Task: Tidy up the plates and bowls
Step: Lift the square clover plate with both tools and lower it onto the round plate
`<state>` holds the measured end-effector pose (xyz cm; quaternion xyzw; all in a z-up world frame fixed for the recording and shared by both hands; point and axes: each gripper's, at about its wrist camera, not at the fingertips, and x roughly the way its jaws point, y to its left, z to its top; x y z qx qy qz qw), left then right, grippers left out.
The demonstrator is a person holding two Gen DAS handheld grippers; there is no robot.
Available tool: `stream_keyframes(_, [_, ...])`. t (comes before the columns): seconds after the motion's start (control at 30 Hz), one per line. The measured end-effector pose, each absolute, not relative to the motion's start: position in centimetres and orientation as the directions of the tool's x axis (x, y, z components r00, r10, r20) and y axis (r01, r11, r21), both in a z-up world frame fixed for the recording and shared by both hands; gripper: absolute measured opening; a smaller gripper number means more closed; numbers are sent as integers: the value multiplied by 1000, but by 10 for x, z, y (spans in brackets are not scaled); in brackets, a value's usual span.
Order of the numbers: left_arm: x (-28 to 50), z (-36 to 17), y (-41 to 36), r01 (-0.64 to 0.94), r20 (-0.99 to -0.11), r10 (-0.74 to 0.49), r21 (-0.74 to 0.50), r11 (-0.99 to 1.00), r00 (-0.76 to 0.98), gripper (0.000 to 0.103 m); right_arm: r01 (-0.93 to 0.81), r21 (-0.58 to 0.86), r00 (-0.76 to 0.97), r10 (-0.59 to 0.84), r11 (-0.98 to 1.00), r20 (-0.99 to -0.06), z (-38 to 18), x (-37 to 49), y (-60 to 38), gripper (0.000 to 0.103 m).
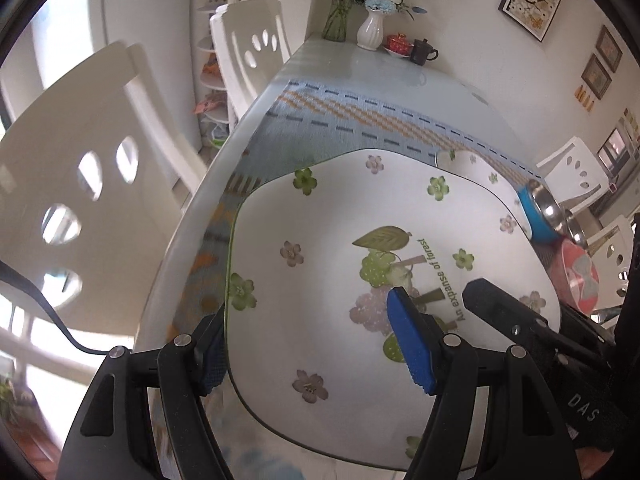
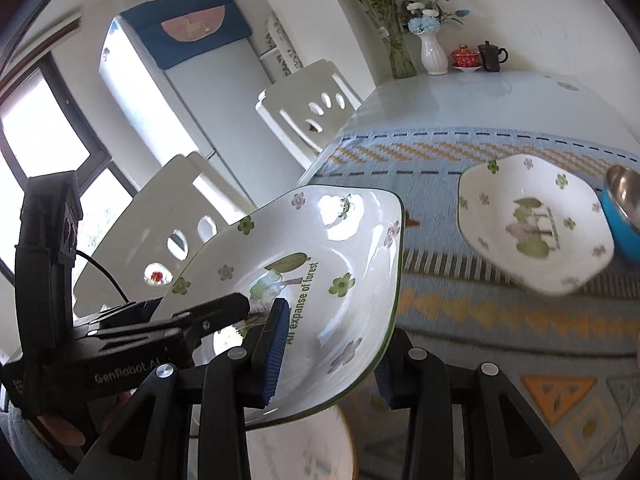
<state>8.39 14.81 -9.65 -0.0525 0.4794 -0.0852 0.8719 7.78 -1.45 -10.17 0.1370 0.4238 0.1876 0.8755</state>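
A white square plate with green and purple flowers (image 1: 360, 264) fills the left wrist view. My left gripper (image 1: 312, 356) is shut on its rim, one blue pad (image 1: 412, 348) on top and the other beneath. In the right wrist view the same plate (image 2: 320, 280) is held tilted above the table, and my right gripper (image 2: 332, 352) is shut on its near rim. The other gripper's black finger also lies on the plate in each view. A second matching plate (image 2: 536, 224) lies on the patterned mat to the right.
A blue bowl with a steel inside (image 2: 624, 212) stands right of the second plate, and a red bowl (image 1: 576, 276) is nearby. A round pale plate (image 2: 304, 448) lies below the held one. Vases and cups (image 2: 460, 52) stand at the table's far end. White chairs (image 1: 80, 208) line the left side.
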Motion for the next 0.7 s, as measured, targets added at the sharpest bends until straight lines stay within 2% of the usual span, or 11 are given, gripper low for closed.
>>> stream_keyframes(0.3, [23, -113, 162, 30, -850, -144, -149, 988, 507, 68, -254, 403, 507, 476, 879, -718, -119, 18, -2, 37])
stream_keyframes(0.7, [-13, -129, 178, -15, -860, -124, -152, 988, 496, 68, -286, 398, 450, 490, 871, -747, -139, -18, 16, 37])
